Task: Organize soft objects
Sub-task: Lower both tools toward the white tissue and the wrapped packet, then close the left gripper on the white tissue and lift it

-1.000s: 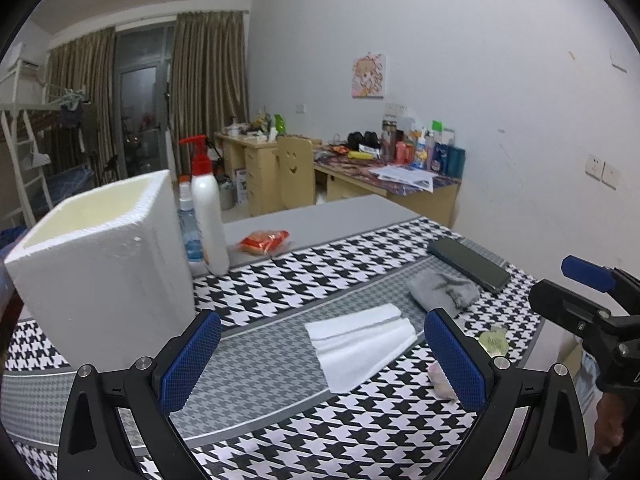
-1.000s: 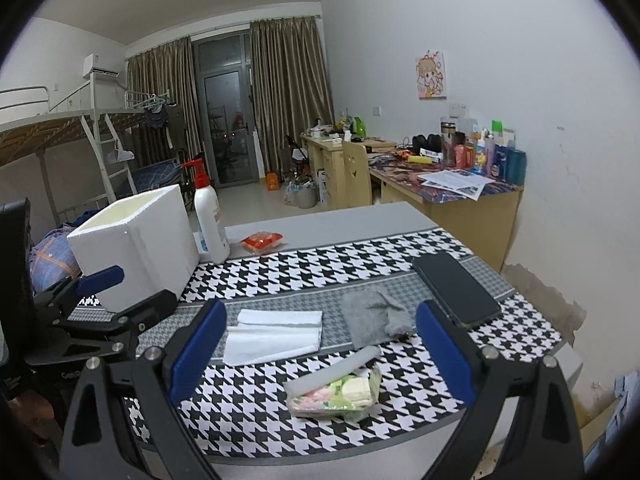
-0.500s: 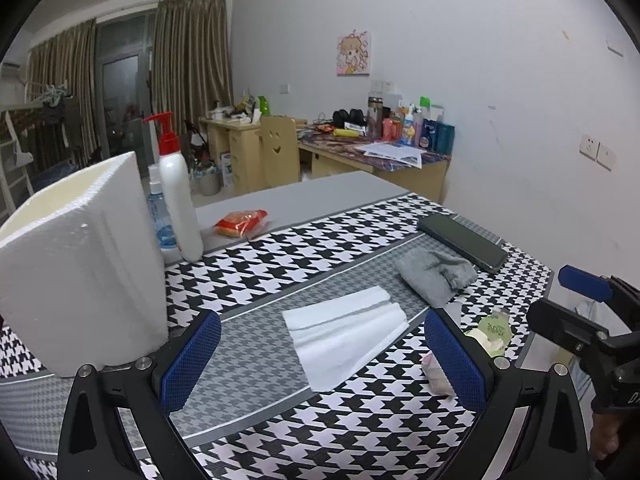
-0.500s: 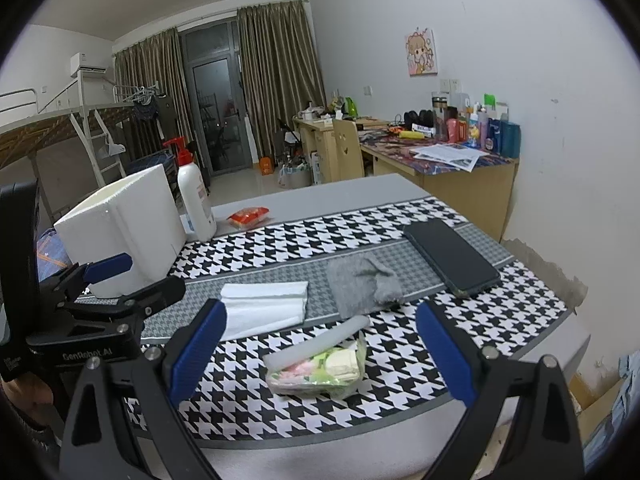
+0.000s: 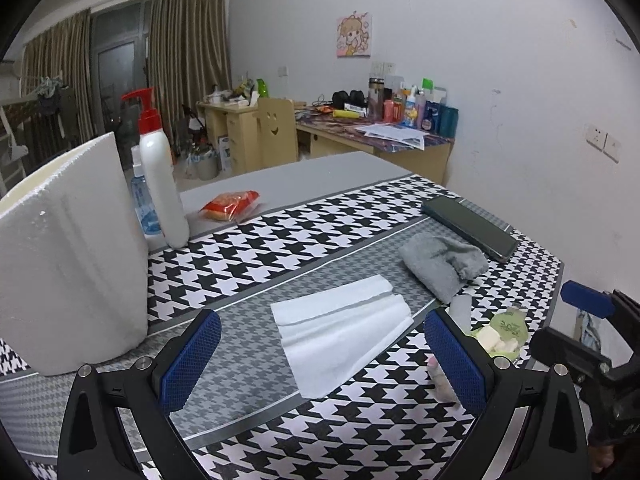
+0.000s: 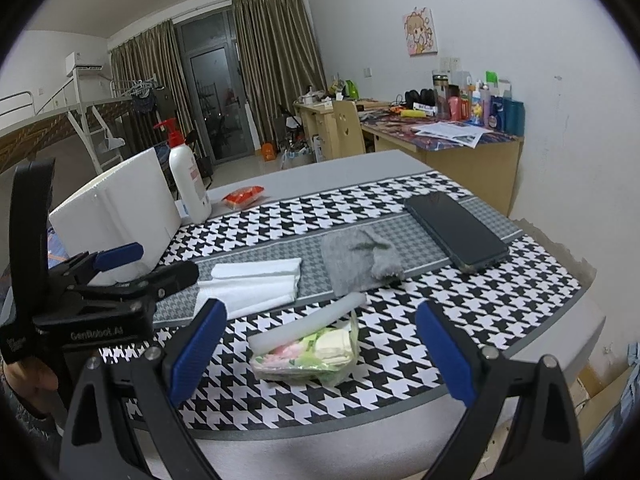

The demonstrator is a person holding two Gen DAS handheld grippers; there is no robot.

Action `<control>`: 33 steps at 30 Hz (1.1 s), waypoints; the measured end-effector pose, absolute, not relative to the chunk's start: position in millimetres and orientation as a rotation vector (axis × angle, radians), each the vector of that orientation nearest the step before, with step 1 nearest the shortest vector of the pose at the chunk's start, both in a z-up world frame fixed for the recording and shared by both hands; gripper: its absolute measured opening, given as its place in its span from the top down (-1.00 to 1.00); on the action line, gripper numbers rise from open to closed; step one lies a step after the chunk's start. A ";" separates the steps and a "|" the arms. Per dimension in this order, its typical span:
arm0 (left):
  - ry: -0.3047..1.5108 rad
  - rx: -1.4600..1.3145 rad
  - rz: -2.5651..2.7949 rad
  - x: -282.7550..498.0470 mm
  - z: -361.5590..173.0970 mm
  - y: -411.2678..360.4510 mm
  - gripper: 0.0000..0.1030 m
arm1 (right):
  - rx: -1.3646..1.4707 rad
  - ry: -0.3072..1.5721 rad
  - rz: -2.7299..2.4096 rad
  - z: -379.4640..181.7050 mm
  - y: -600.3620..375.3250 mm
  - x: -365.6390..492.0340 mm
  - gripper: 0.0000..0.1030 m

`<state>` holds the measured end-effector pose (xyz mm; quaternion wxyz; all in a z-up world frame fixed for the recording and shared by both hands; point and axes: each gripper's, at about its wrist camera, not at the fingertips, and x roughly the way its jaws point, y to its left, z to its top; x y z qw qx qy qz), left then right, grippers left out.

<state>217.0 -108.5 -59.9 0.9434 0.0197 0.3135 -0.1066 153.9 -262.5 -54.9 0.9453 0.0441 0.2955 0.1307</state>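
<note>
A folded white cloth [image 5: 340,328] [image 6: 252,284] lies on the grey band of the houndstooth table cover. To its right sits a crumpled grey cloth [image 5: 440,264] [image 6: 360,260]. A clear bag of soft pastel pieces [image 6: 308,352] [image 5: 500,332] rests near the table's front edge, with a white foam stick [image 6: 308,324] across it. My left gripper [image 5: 320,360] hovers open just short of the white cloth. Open as well, my right gripper [image 6: 320,352] frames the bag from above the near edge. Neither gripper holds anything.
A white foam box [image 5: 68,256] [image 6: 116,216] stands at the left, with a red-capped pump bottle [image 5: 160,176] behind it. An orange snack pack [image 5: 230,205] lies further back. A dark phone [image 6: 456,232] sits at the right. Beyond the table are desks, curtains and a bunk bed.
Both grippers have come lower and closer to the table. The white cloth now lies nearer my left gripper, and the bag nearer my right. Nothing on the table has moved.
</note>
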 end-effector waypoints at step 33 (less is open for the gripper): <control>0.817 0.071 -0.261 265.8 -105.0 -131.1 -0.54 | 0.089 0.687 0.294 -85.2 -277.4 176.7 -0.90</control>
